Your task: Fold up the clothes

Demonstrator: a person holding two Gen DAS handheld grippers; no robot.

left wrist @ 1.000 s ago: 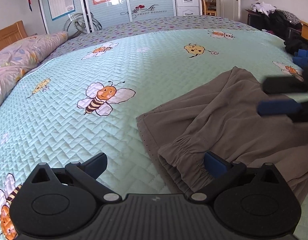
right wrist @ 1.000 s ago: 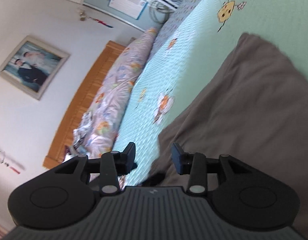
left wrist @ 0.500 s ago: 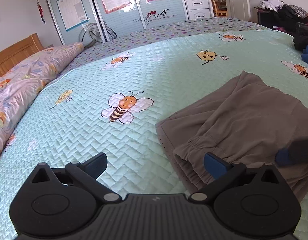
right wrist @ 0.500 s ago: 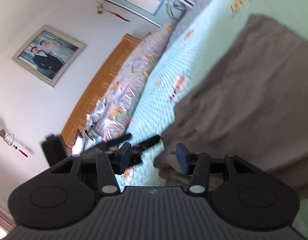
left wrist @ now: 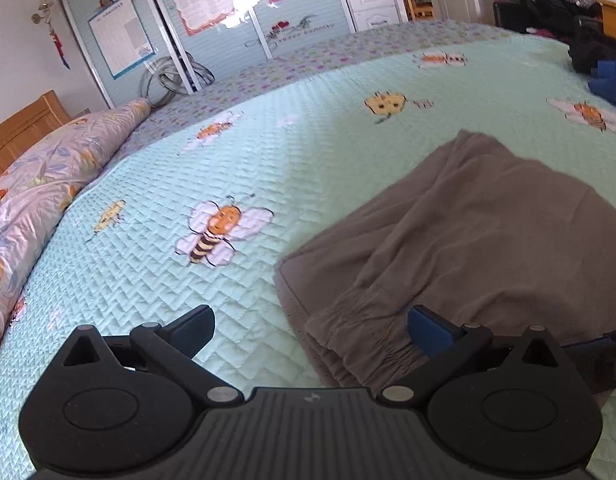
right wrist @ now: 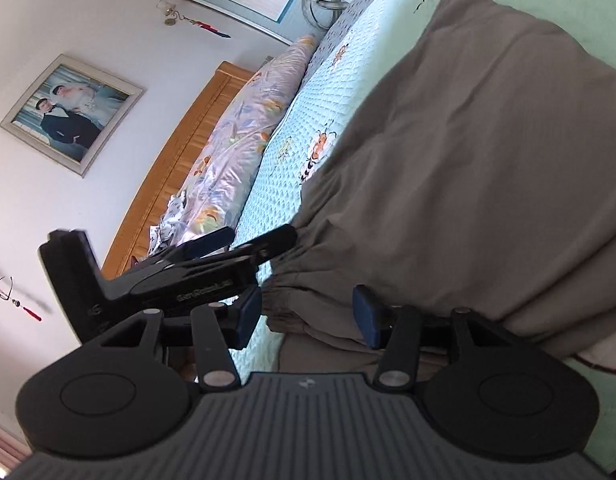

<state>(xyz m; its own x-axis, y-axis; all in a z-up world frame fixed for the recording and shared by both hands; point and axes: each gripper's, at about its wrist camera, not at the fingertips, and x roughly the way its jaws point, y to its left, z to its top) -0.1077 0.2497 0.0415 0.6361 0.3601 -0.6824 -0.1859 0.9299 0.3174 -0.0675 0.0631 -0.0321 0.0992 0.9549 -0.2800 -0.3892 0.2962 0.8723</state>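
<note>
Brown trousers [left wrist: 487,240] lie folded on the mint bee-print bedspread [left wrist: 268,152], their gathered elastic edge [left wrist: 359,344] nearest me. My left gripper [left wrist: 311,330] is open wide just above the bed; its right finger [left wrist: 427,328] hangs over the elastic edge and its left finger over bare quilt. In the right wrist view the trousers [right wrist: 487,140] fill the right side. My right gripper [right wrist: 308,316] is open, with the gathered edge [right wrist: 292,304] between its pads and not pinched. The left gripper [right wrist: 250,238] sits just beyond it, one fingertip at the same edge.
A flower-print duvet [left wrist: 48,184] and a wooden headboard [right wrist: 180,152] run along the bed's left side. Sliding wardrobe doors [left wrist: 228,20] stand behind. Dark clothes [left wrist: 587,40] and a blue item [left wrist: 611,84] lie at the far right. A framed photograph [right wrist: 72,112] hangs on the wall.
My right gripper sank to the trousers' gathered edge and its jaws widened slightly. The left gripper came into the right wrist view. In the left view the right gripper dropped toward the bottom right corner.
</note>
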